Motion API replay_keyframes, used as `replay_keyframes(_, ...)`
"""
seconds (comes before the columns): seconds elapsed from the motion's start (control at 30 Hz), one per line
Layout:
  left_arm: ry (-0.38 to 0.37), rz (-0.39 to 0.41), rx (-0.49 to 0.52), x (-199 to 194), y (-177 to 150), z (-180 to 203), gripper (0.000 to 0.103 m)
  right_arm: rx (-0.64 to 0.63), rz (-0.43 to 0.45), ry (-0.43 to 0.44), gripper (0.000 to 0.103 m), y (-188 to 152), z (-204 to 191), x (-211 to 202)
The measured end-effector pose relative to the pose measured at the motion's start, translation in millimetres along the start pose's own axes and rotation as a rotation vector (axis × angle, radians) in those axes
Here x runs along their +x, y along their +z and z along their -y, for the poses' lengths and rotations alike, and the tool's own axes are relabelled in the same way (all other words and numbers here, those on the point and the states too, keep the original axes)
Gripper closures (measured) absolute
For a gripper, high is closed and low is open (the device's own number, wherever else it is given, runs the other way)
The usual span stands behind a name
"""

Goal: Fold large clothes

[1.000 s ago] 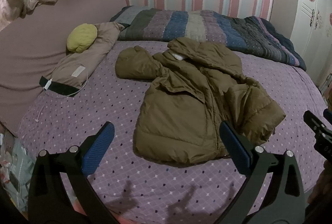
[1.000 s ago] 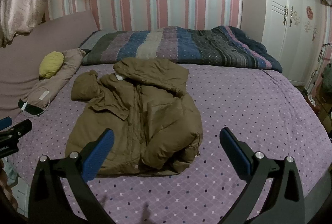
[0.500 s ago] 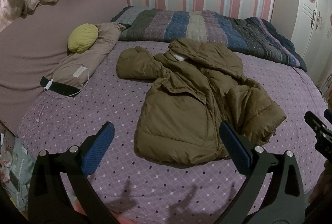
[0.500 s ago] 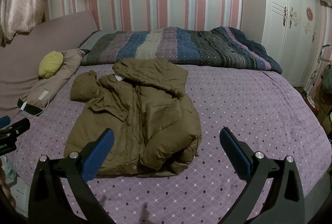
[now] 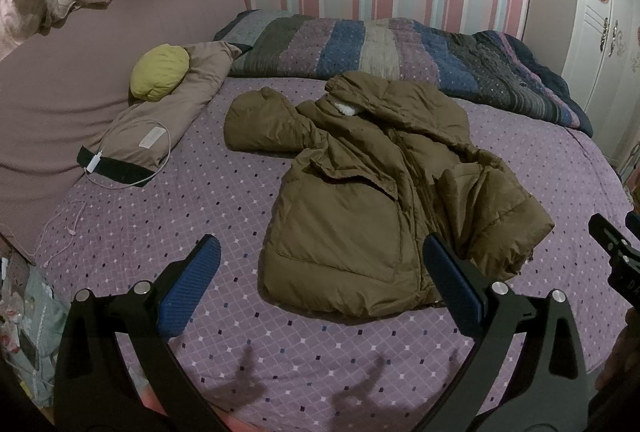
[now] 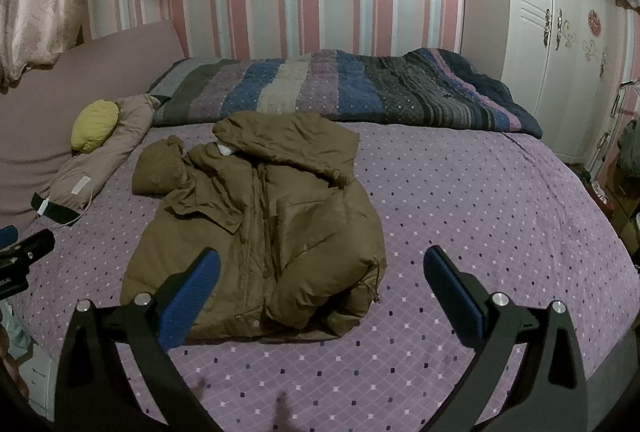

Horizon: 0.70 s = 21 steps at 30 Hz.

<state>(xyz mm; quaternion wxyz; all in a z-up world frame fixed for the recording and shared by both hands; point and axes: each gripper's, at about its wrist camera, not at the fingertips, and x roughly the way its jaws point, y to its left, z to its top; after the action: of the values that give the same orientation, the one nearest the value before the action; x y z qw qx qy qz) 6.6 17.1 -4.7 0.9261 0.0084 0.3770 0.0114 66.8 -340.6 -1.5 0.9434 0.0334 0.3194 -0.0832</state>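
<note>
A brown padded hooded jacket (image 5: pixel 372 184) lies rumpled on the purple dotted bed, hood toward the wall, one sleeve stretched left, the other bunched on its right side. My left gripper (image 5: pixel 320 272) hangs open above the bed's near edge, just short of the jacket's hem, nothing between its blue pads. From the right wrist view the jacket (image 6: pixel 260 224) lies ahead and left. My right gripper (image 6: pixel 320 272) is open too, over the hem's right corner and bare sheet. Each gripper shows at the edge of the other's view.
A striped quilt (image 5: pixel 400 60) is piled along the back wall. A beige bolster (image 5: pixel 168 120) with a yellow cushion (image 5: pixel 160 72) and a white cable lies at the left by the headboard. A white wardrobe (image 6: pixel 560 44) stands at the right.
Both views have shifted only slightly; the jacket sits a touch lower and nearer in the left wrist view. Both grippers have stayed open and the jacket has not moved.
</note>
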Motion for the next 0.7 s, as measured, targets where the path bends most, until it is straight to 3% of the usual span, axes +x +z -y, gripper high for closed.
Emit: replay_keyframes(0.7, 0.001, -0.010, 0.000, 6.3, 3.4, -0.7, 0.003, -0.004, -0.003, -0.009, 0.002, -1.2, -0.7, 5.1)
